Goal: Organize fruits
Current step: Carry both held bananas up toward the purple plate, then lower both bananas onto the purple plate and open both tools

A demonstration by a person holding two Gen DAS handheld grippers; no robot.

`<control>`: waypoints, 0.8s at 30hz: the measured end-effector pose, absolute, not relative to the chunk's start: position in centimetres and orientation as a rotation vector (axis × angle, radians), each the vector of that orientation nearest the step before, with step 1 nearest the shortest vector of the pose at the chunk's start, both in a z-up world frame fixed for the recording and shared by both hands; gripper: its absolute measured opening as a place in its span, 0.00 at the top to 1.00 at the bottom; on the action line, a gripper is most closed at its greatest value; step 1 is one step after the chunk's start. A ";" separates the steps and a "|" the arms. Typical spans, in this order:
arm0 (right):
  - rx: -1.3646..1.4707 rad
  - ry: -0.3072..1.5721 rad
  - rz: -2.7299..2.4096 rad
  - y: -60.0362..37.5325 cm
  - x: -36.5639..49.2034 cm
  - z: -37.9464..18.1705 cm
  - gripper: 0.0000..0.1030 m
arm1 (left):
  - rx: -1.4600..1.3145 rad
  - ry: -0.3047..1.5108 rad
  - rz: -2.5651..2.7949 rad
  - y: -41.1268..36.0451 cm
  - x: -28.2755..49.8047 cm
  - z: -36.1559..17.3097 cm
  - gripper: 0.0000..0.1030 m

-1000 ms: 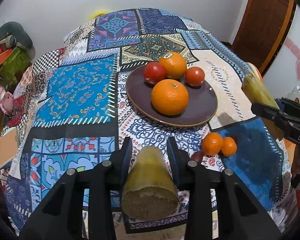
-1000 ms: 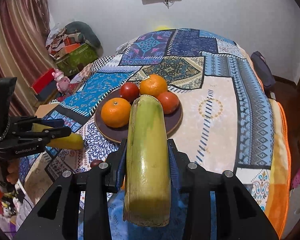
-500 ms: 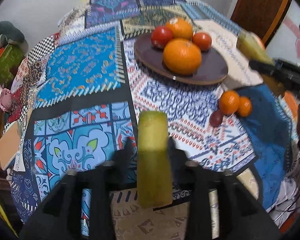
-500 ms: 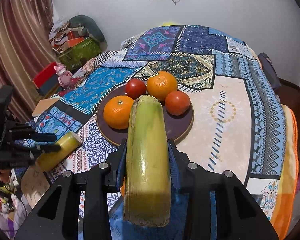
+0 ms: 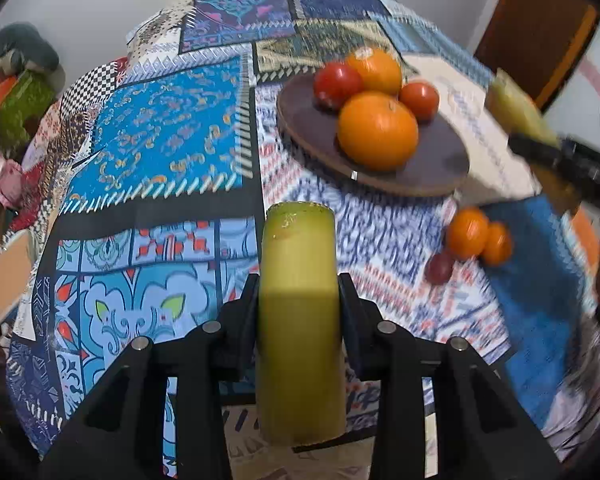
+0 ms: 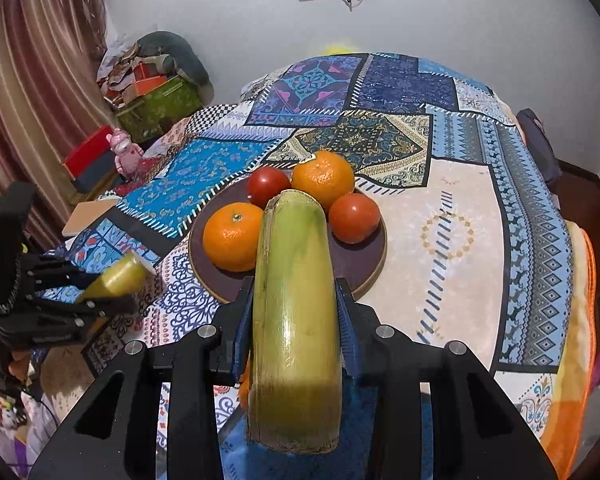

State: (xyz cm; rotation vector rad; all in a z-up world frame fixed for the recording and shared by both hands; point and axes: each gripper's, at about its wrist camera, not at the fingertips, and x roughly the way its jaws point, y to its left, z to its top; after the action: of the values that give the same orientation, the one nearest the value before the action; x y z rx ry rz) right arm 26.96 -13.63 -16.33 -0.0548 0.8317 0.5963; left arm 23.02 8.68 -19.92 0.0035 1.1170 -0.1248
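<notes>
My left gripper (image 5: 299, 292) is shut on a short yellow-green stalk piece (image 5: 300, 312), held above the patterned cloth near the front edge. My right gripper (image 6: 296, 300) is shut on a longer green-yellow stalk piece (image 6: 294, 320), held just in front of the dark round plate (image 6: 364, 264). The plate (image 5: 440, 160) holds two oranges (image 6: 233, 236) and two tomatoes (image 6: 354, 217). Two small mandarins (image 5: 476, 236) and a dark plum (image 5: 440, 267) lie on the cloth in front of the plate. The left gripper also shows in the right wrist view (image 6: 100, 292).
The table is covered with a patchwork cloth (image 5: 160, 128). Boxes and bags (image 6: 156, 92) are piled by the wall at the left, with a pink toy (image 6: 125, 154). A brown door (image 5: 536, 28) stands at the right.
My left gripper tilted down and back up with its stalk piece turning end-on to lengthwise. My right gripper moved a little closer to the plate, still holding its stalk.
</notes>
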 end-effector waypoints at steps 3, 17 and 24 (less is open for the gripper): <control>-0.058 0.826 0.597 -13.4 27.4 -16.1 0.67 | 0.005 1.084 -0.116 8.8 23.9 -18.8 0.64; -0.080 0.832 0.618 -11.5 30.2 -16.9 0.67 | -0.030 1.006 -0.130 7.6 30.3 -16.4 0.64; -0.091 0.873 0.622 -10.8 31.6 -18.5 0.67 | -0.060 1.025 -0.134 7.4 33.0 -17.8 0.64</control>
State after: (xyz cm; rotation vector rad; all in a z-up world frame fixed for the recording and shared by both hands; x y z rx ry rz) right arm 31.60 -10.80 -18.54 -0.0907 0.8734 0.6217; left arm 32.96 7.43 -17.79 -0.0595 1.0245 -0.1340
